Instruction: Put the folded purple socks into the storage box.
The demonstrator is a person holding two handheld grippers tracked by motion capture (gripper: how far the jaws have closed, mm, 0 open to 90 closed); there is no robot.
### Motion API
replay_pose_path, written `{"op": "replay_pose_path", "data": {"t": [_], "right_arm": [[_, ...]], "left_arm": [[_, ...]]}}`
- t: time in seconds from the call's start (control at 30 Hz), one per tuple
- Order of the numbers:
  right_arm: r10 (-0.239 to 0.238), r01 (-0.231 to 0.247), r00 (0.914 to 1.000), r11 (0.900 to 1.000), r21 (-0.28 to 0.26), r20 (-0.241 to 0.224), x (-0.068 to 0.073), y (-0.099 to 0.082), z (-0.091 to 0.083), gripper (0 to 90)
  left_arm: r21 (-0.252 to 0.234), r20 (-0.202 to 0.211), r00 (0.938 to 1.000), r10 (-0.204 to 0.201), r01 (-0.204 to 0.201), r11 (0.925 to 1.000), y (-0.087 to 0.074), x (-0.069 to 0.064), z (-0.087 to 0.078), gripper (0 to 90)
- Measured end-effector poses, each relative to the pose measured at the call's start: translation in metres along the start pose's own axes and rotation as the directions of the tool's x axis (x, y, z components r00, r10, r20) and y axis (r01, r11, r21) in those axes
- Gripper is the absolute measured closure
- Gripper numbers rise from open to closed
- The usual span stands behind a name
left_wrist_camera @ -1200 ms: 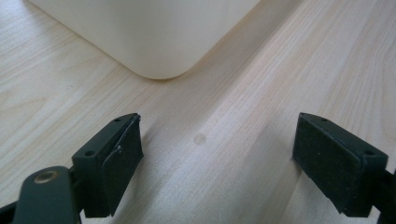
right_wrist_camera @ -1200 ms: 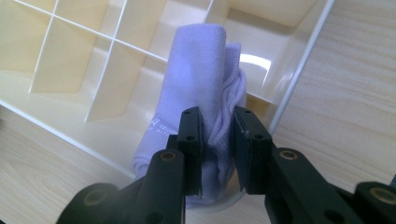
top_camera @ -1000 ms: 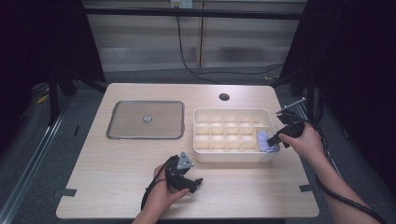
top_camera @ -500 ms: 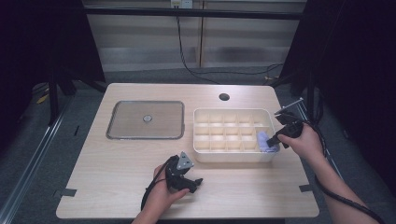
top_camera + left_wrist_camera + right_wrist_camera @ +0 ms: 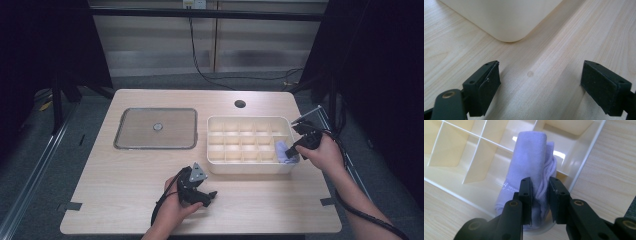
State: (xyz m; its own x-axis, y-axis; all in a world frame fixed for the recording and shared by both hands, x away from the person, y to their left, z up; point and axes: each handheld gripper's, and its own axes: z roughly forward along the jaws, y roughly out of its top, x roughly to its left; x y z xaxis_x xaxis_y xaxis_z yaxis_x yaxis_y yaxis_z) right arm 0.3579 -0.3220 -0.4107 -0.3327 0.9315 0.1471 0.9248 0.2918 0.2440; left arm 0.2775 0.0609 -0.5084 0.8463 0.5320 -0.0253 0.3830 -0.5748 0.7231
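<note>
Dark curtains ringed our pale wooden table [image 5: 125, 175], where a shallow metal tray [image 5: 135, 142] lay left of the cream divided organiser [image 5: 250, 167]. Our right gripper [image 5: 540, 187] pinched a rolled lilac cloth [image 5: 529, 167] over the organiser's near right corner compartment. Our left gripper [image 5: 540, 82] rested on the table just before the organiser, jaws spread wide, holding nothing.

Ahead of your left gripper [image 5: 209, 196], bare table [image 5: 125, 175] runs to the organizer [image 5: 250, 167] corner. Thin dividers [image 5: 474, 167] crowd your right gripper [image 5: 540, 192].
</note>
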Motion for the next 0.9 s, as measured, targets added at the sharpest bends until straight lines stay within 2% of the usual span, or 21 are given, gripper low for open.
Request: {"op": "replay_pose_path", "data": {"t": [0.47,0.9], "right_arm": [[-0.006,0.006,0.9999,0.9999,-0.01,-0.008,0.0001,-0.0011,0.0001,71.3],[-0.002,0.002,0.9999,1.0,0.009,-0.01,0.0002,-0.0003,-0.0004,71.4]], "left_arm": [[0.0,0.0,1.0,0.0,0.0,1.0,0.0,0.0001,0.0,15.3],[0.0,0.0,1.0,0.0,0.0,1.0,0.0,0.0,0.0,15.3]]}}
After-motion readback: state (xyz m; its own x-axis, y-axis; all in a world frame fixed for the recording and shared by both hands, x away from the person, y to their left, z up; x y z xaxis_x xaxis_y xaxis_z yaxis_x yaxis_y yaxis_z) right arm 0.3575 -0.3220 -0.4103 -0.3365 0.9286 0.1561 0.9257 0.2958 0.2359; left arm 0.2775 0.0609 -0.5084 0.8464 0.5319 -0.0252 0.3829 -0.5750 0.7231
